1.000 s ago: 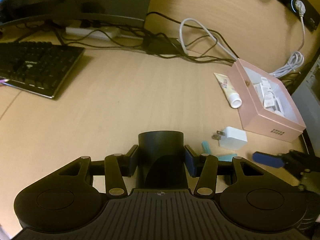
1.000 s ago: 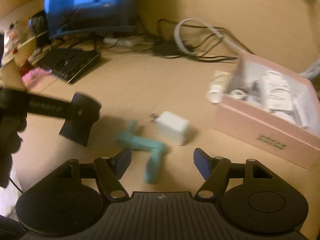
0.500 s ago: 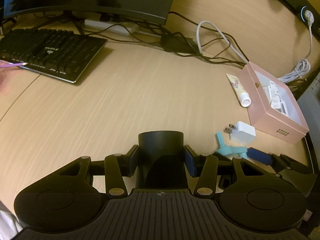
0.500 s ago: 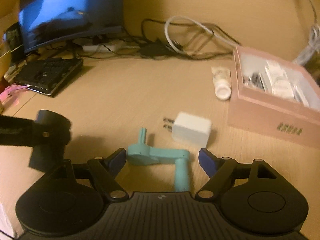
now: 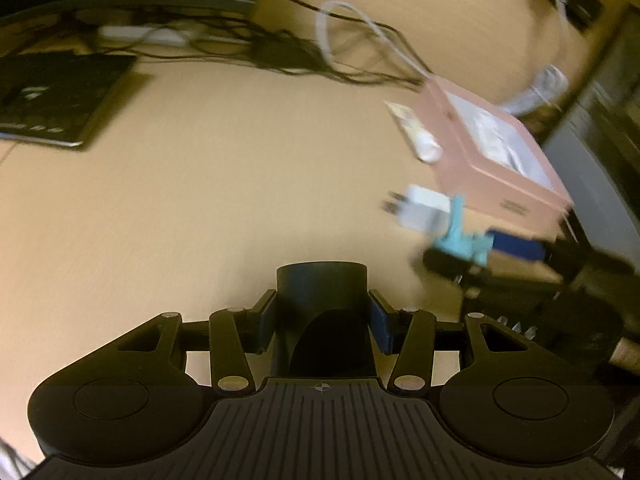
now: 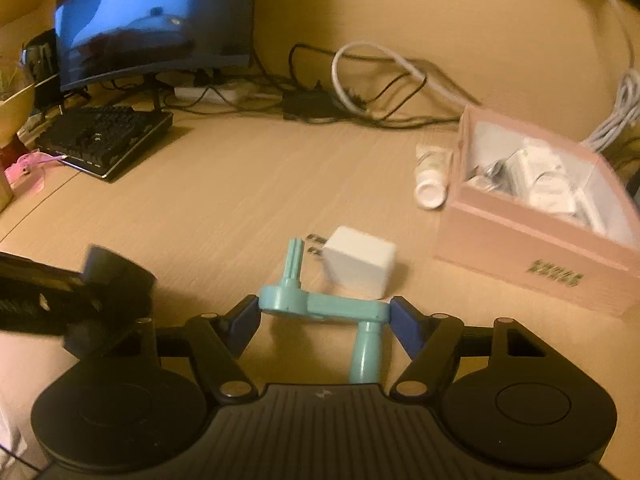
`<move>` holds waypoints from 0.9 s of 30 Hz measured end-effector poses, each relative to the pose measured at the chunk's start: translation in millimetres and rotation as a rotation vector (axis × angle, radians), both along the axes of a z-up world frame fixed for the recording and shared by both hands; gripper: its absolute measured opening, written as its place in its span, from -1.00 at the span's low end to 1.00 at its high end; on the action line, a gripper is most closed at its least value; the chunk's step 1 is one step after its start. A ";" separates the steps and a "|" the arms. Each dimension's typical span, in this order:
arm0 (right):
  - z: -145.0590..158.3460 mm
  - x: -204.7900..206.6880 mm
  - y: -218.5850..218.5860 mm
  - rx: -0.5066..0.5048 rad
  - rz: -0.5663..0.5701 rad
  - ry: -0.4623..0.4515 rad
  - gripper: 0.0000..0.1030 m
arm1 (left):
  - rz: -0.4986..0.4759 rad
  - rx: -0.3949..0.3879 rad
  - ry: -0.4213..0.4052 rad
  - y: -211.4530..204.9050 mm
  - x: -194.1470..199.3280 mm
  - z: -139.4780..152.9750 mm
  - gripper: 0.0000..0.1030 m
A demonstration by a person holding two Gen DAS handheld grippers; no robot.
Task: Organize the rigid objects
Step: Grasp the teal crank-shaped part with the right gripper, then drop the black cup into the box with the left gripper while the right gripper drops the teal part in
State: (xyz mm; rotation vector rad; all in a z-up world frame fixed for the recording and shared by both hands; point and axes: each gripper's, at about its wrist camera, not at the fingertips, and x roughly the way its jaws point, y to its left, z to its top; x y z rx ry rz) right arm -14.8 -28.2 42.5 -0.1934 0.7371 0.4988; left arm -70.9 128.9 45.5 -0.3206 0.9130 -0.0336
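Note:
A teal crank handle (image 6: pixel 320 306) sits crosswise between the blue pads of my right gripper (image 6: pixel 320 312). Its jaws are closing and the pads touch both ends of the crank. In the left wrist view the teal crank (image 5: pixel 460 236) hangs in that right gripper (image 5: pixel 480 252) just in front of the white charger (image 5: pixel 420 208). My left gripper (image 5: pixel 322 320) is shut on a black cylinder (image 5: pixel 322 292), which also shows as a black cylinder (image 6: pixel 116 276) at the left of the right wrist view. The white charger (image 6: pixel 358 266) lies just beyond the crank.
An open pink box (image 6: pixel 520 248) with several small items stands at the right, a white tube (image 6: pixel 430 176) beside it. A keyboard (image 6: pixel 104 140), a monitor (image 6: pixel 152 20) and tangled cables (image 6: pixel 360 92) line the back of the wooden desk.
The right jaws widened around the crank lying on the desk, then came in onto its ends; the crank now appears raised. The left view has swung and blurred, its grip unchanged.

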 end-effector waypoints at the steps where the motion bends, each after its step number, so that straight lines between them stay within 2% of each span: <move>1: 5.1 -2.5 -7.0 0.000 -0.006 -0.011 0.38 | -0.031 -0.003 0.001 -6.2 0.6 0.1 0.02; 6: 25.6 -9.0 -52.2 0.002 -0.097 -0.029 0.38 | -0.185 -0.009 -0.006 -38.3 8.7 3.5 0.02; 10: 35.4 -16.6 -91.3 0.002 -0.187 -0.036 0.38 | -0.291 -0.036 -0.066 -65.4 26.8 21.8 0.02; 13: 39.0 -22.9 -116.6 -0.021 -0.252 -0.066 0.38 | -0.365 -0.050 -0.144 -85.3 55.1 45.8 0.02; 17: 44.9 -28.5 -141.0 -0.006 -0.356 -0.091 0.38 | -0.428 -0.009 -0.276 -118.4 104.6 85.1 0.02; 20: 49.1 -36.3 -154.3 0.008 -0.409 -0.113 0.38 | -0.395 -0.005 -0.360 -133.8 142.4 104.6 0.02; 22: 52.6 -41.2 -160.3 0.004 -0.429 -0.130 0.38 | -0.365 -0.034 -0.394 -141.0 172.0 103.7 0.03; 25: 53.6 -46.3 -165.3 0.005 -0.449 -0.139 0.38 | -0.390 0.114 -0.328 -164.6 206.8 76.2 -0.01; 27: 51.8 -48.8 -167.1 0.008 -0.457 -0.133 0.38 | -0.366 0.080 -0.314 -165.7 216.2 60.1 -0.03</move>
